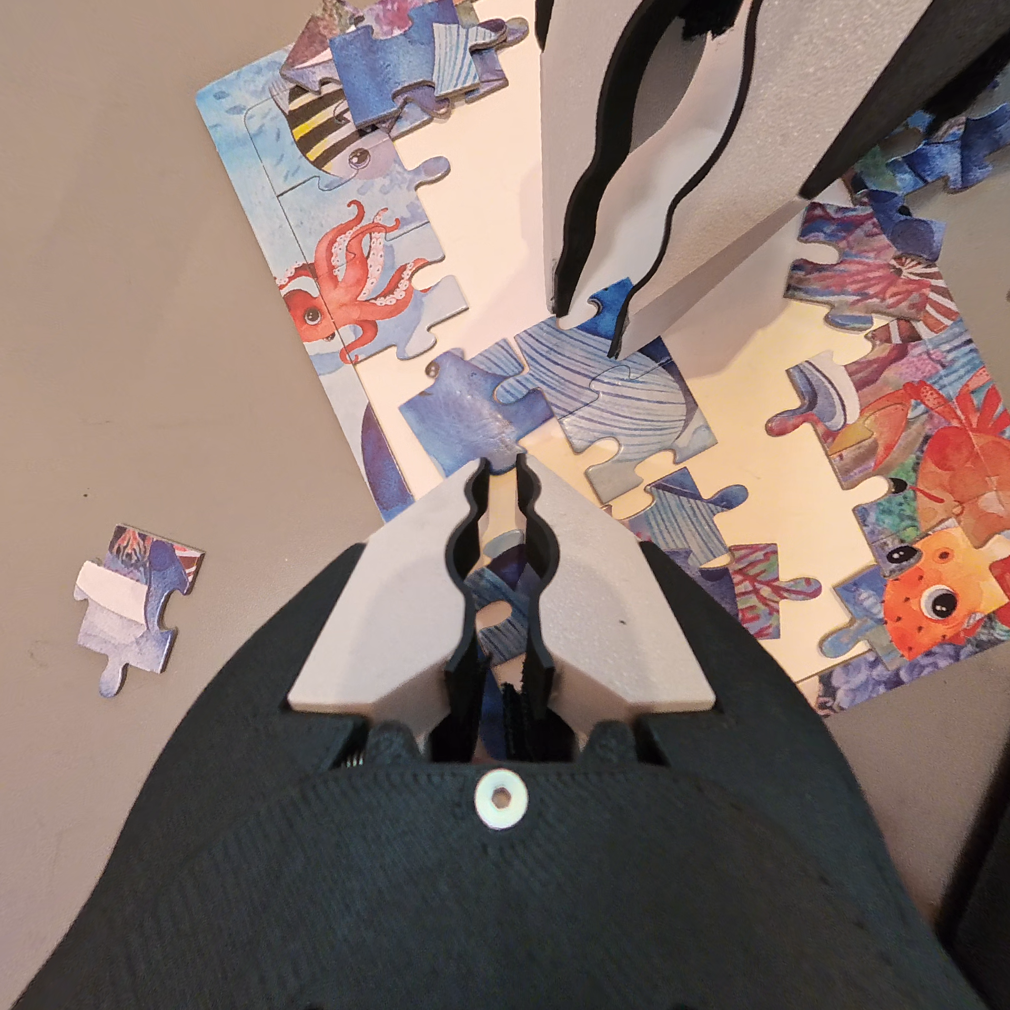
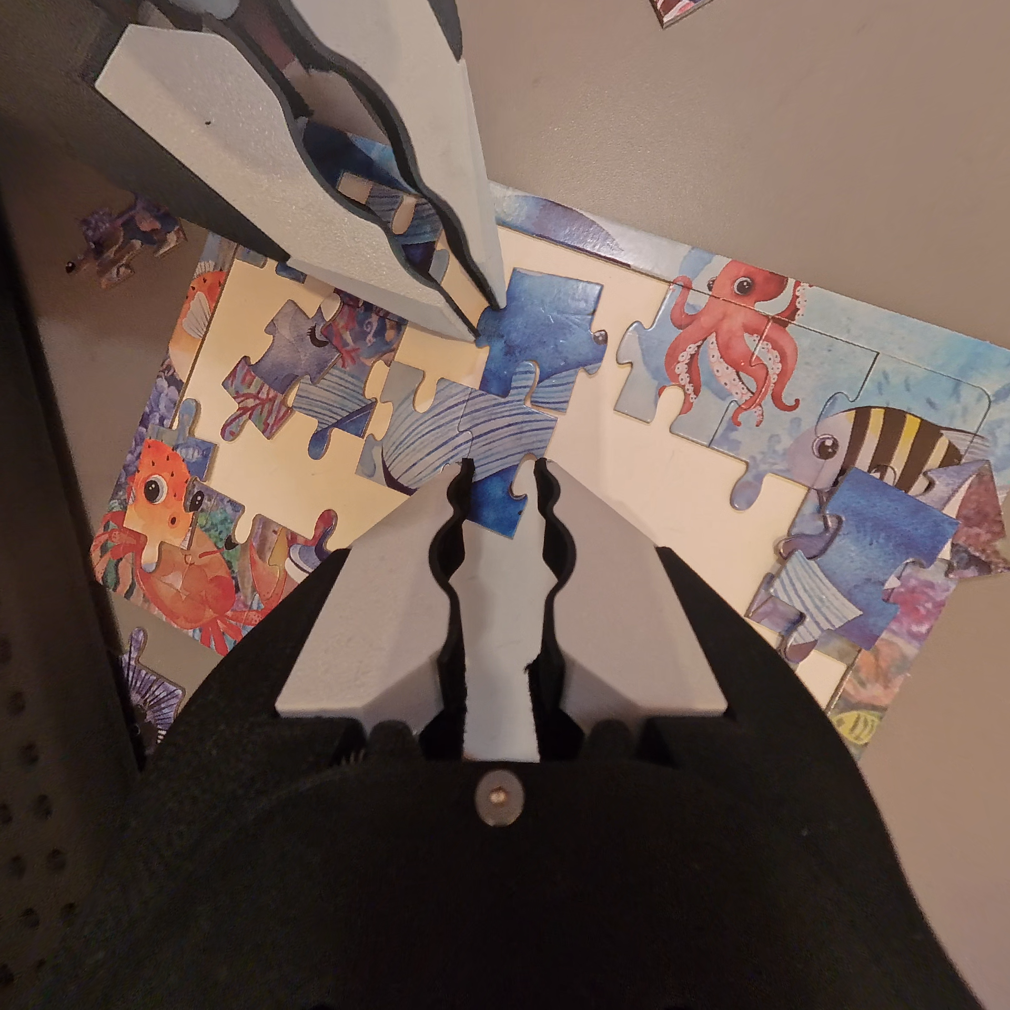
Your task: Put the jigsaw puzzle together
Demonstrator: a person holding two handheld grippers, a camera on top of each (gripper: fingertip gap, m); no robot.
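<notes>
The puzzle board [image 1: 492, 180] lies on a grey table, partly filled. In its middle, striped whale pieces [image 1: 617, 393] join a blue piece with an eye [image 1: 464, 415]. My left gripper [image 1: 500, 462] is nearly shut and empty, its tips against that blue piece's edge. It also shows in the right wrist view [image 2: 486, 322], touching the same piece [image 2: 546, 328]. My right gripper [image 2: 503, 464] is open a little, with its tips resting on a dark blue piece [image 2: 494, 508] joined to the striped pieces [image 2: 470, 432]. It comes in from the top in the left wrist view [image 1: 593, 333].
A red octopus section [image 1: 350, 284] and a crab and orange fish section [image 1: 956, 492] are assembled at the board's two ends. A pile of loose pieces [image 1: 404, 60] lies on one corner of the board. One loose piece [image 1: 136, 595] lies on the table, and more loose pieces [image 2: 125, 235] lie beside the board. The left gripper's tips are roughly 6 cm from the right gripper's.
</notes>
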